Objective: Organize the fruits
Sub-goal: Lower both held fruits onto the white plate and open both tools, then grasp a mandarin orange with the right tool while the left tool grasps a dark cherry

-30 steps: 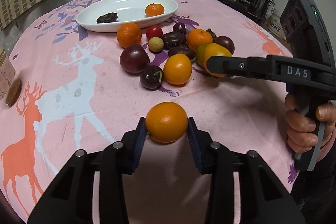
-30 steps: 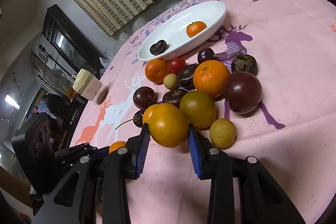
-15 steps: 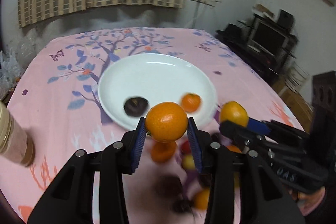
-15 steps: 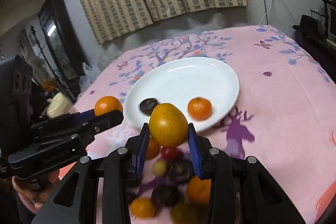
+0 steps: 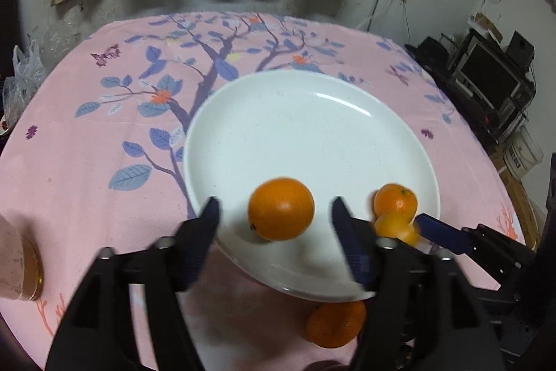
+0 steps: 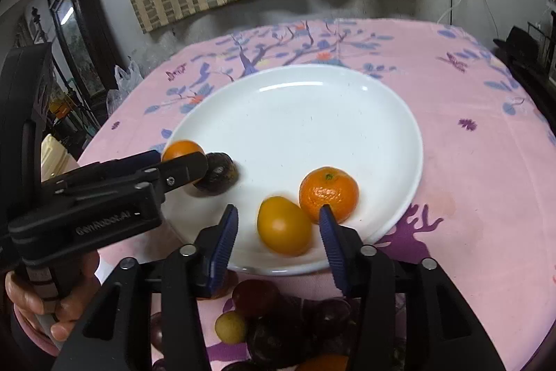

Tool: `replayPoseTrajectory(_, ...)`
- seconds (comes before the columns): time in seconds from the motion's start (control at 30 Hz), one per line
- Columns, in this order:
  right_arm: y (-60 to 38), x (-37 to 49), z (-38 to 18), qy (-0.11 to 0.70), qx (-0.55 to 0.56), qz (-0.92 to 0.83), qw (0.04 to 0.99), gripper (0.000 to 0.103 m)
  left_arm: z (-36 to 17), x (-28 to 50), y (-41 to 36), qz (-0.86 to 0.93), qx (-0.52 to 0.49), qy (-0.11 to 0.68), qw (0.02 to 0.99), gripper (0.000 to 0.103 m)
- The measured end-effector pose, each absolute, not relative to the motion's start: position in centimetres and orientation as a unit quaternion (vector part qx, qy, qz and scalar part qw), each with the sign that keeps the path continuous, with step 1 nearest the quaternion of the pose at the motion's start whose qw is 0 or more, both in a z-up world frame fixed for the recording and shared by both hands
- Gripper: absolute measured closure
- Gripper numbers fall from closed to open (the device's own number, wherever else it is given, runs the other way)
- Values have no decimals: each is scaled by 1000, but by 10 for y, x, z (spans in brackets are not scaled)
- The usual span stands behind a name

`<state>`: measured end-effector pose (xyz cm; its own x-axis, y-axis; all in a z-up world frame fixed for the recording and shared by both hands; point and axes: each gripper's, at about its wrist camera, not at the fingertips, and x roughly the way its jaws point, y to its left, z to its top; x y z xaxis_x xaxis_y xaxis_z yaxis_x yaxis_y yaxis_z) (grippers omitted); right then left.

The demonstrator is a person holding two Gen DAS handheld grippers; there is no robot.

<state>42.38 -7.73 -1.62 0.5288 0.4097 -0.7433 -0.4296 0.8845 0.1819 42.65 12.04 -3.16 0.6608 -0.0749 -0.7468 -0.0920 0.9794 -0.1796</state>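
Note:
A white plate (image 5: 312, 134) fills the left wrist view. My left gripper (image 5: 274, 207) hangs over its near edge, jaws opening; an orange (image 5: 281, 208) sits between the pads, touched by neither. In the right wrist view my right gripper (image 6: 278, 214) is also opening, with a yellow-orange fruit (image 6: 284, 225) loose between its pads over the plate (image 6: 312, 127). A tangerine (image 6: 328, 193) and a dark fruit (image 6: 217, 174) lie on the plate. The left gripper (image 6: 184, 159) shows at the left, the orange (image 6: 182, 150) behind it.
Several dark fruits (image 6: 278, 319) and a small yellow-green one (image 6: 230, 325) lie on the pink cloth just before the plate. Another orange (image 5: 335, 324) sits under the plate's near edge. A jar (image 5: 17, 259) stands at the left. A person's hand (image 6: 34, 308) holds the left gripper.
Both grippers carried their fruit from the pile up and over the plate. Both jaws, shut on fruit before, have now parted and let go.

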Motion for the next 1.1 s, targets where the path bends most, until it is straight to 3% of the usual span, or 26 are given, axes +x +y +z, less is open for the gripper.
replayPoseTrajectory(0.17, -87, 393, 6, 382, -33, 250, 889, 49, -11, 389, 122, 25, -90, 386, 918, 8)
replayPoseTrajectory(0.3, -100, 357, 8, 364, -28, 270, 891, 43, -8, 353, 126, 44, -97, 372, 922, 5)
replayPoseTrajectory(0.47, -119, 318, -11, 392, 22, 291, 872, 43, -32, 314, 136, 62, -117, 398, 908, 5)
replayPoseTrajectory(0.6, -121, 281, -14, 379, 55, 325, 865, 33, -44, 295, 144, 75, -135, 406, 901, 5)
replayPoseTrajectory(0.83, -105, 271, -30, 419, 53, 327, 845, 33, -53, 275, 152, 100, -132, 404, 899, 5)
replayPoseTrajectory(1.1, -111, 287, -51, 466, 82, 289, 832, 58, -50, 264, 156, 93, -146, 395, 902, 5)
